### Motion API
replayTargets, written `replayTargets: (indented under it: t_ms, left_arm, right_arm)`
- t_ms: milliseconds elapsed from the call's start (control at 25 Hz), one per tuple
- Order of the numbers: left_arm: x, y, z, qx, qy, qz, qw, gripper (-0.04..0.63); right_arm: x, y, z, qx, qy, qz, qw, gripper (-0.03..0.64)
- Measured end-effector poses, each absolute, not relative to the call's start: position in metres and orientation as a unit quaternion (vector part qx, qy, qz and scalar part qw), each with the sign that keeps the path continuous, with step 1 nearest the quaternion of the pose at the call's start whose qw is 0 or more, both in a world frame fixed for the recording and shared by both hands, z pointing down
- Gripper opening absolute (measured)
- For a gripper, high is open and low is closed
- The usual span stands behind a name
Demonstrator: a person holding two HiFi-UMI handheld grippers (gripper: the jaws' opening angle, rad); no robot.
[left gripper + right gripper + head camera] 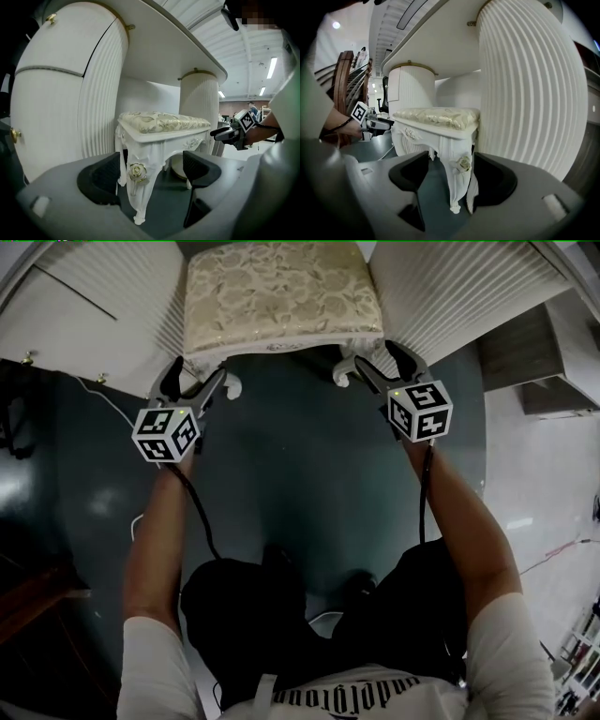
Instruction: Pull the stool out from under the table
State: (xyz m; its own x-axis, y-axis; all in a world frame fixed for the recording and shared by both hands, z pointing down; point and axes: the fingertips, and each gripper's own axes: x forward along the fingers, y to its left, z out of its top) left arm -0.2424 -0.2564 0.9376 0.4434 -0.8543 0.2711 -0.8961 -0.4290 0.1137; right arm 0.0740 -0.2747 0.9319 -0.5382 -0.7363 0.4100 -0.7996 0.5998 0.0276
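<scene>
Now the stool [281,296] sits on the floor [309,484], tucked partway under the white table [450,296], between its two round sides. The left tongs [195,382] and right tongs [382,367] are both spread wide and pinch nothing. Each has one front leg of the stool in its gap. The left leg [136,197] sits nearer the outer pad, and so does the right leg [457,187]. I think the job now is to grab. To do it well, both tongs should squeeze at the same height, up near the little roses [137,172] where the legs are thick. Then both sides should pull back together, so the stool slides straight and does not bump the table.
</scene>
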Motion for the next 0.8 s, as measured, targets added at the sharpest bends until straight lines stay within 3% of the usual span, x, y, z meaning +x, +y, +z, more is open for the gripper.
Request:
replayTargets:
  t_ms: [360,560,800]
  left_arm:
    - [-0.235,-0.273,0.963,0.827,-0.54,0.102,0.122,0.419]
    - [-0.242,-0.276,0.97,0.814,-0.557,0.106,0.122,0.328]
    - [-0.242,-0.277,0.971,0.814,-0.56,0.105,0.116,0.319]
  right_arm:
    - [0.069,-0.301,0.964,0.463,-0.861,0.082,0.193,0.31]
    - [0.065,-0.308,0.977,0.465,-0.859,0.083,0.198,0.293]
    - [0.066,-0.309,0.978,0.469,-0.857,0.089,0.196,0.288]
